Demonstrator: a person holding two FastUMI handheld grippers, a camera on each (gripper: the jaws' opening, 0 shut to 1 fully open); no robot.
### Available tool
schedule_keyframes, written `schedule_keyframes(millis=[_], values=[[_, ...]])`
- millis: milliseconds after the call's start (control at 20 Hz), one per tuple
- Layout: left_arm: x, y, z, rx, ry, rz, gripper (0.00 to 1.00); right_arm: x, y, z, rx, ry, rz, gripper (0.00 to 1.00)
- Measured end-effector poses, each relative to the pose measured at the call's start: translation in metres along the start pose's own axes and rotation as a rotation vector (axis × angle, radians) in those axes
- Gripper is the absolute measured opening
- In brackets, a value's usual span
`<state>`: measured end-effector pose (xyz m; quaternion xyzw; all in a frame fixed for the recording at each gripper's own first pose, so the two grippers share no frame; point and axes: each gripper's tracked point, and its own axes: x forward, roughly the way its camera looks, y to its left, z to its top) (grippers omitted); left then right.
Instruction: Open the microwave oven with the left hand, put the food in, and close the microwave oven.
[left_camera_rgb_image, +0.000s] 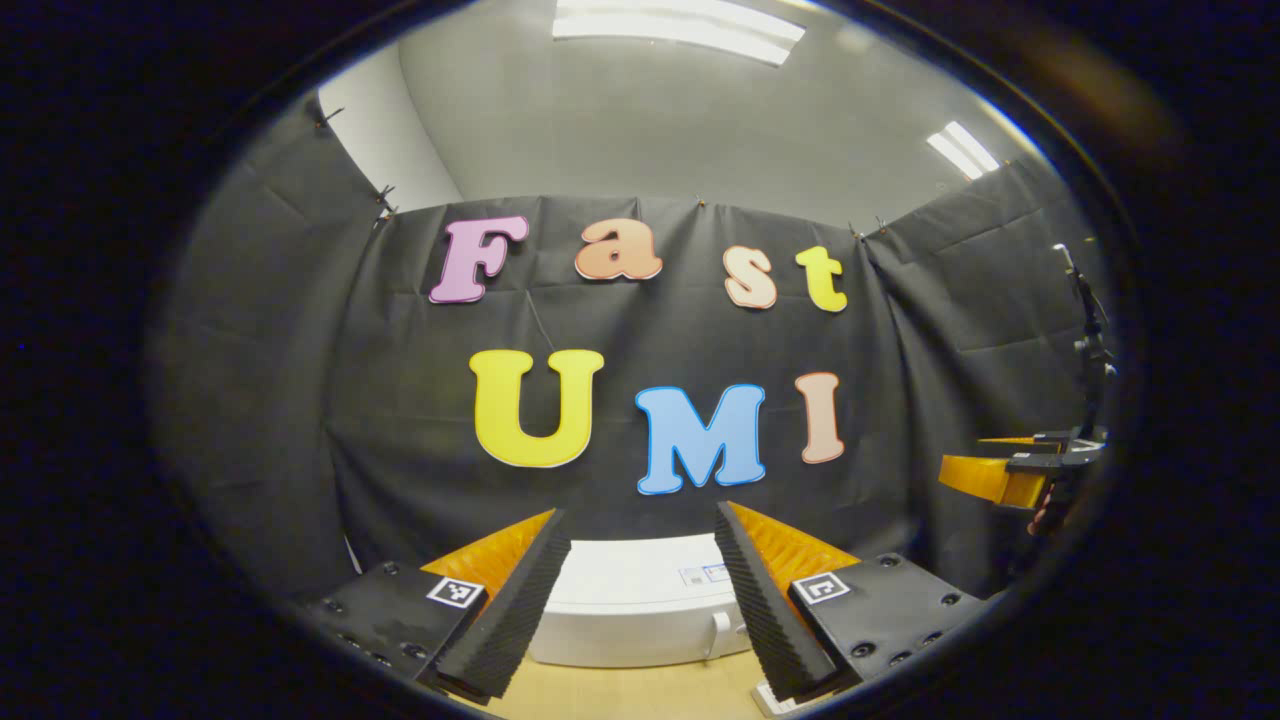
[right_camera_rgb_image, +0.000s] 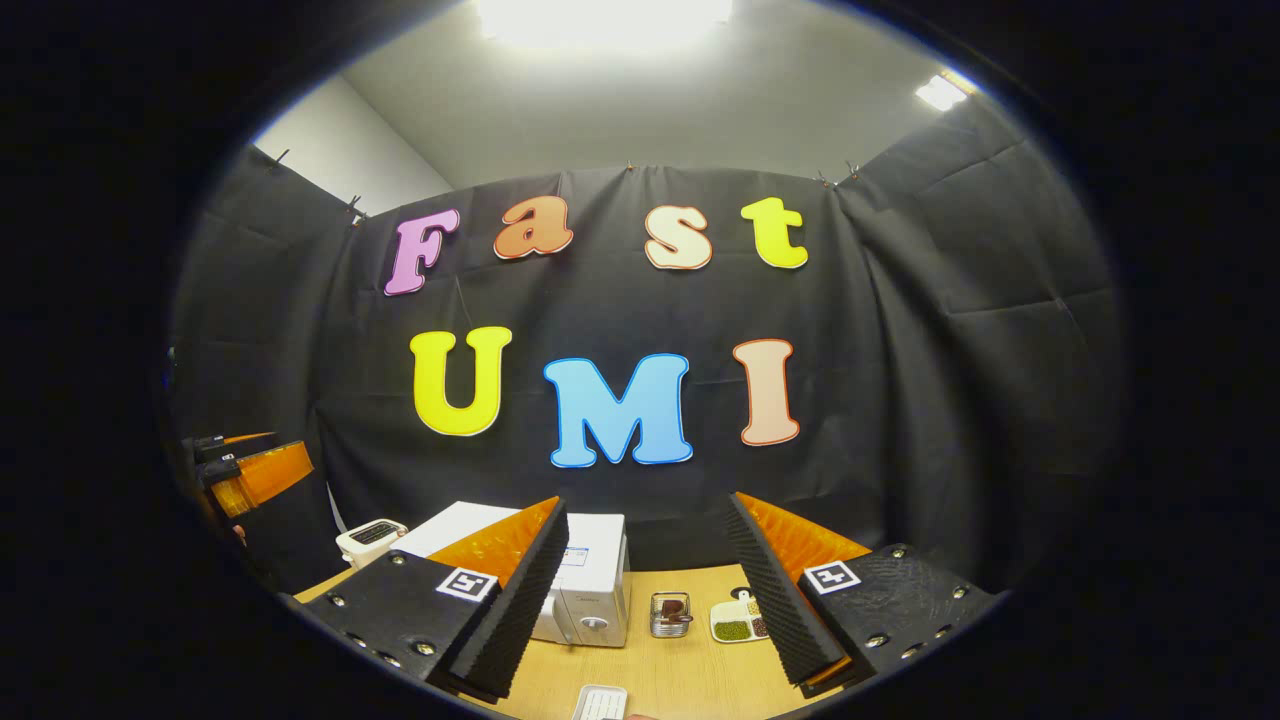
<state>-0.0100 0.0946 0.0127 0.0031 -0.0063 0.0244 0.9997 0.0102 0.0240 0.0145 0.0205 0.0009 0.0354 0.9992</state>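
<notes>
Black cloth walls the booth above a wooden surface (right_camera_rgb_image: 690, 670). In the right gripper view the white microwave oven (right_camera_rgb_image: 590, 585) sits lower centre-left, door shut, a small food container (right_camera_rgb_image: 669, 613) and a divided dish (right_camera_rgb_image: 737, 620) to its right. Both the left gripper (left_camera_rgb_image: 640, 610) and right gripper (right_camera_rgb_image: 640, 610) hold their fingers spread, empty.

Staged recording booth, not a lived-in kitchen: creased black cloth wall (right_camera_rgb_image: 950, 330) pinned up across the far side, bright ceiling light panels (left_camera_rgb_image: 680, 25) overhead, pale wooden table (right_camera_rgb_image: 680, 670) bearing a boxy white microwave oven (right_camera_rgb_image: 585, 580).
</notes>
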Motion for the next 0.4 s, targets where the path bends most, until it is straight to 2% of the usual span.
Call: schedule_keyframes(millis=[400], values=[[-0.016,0.012,0.016,-0.029,-0.036,-0.032,0.94,-0.017,0.012,0.005,-0.011,0.007,-0.016,0.96]])
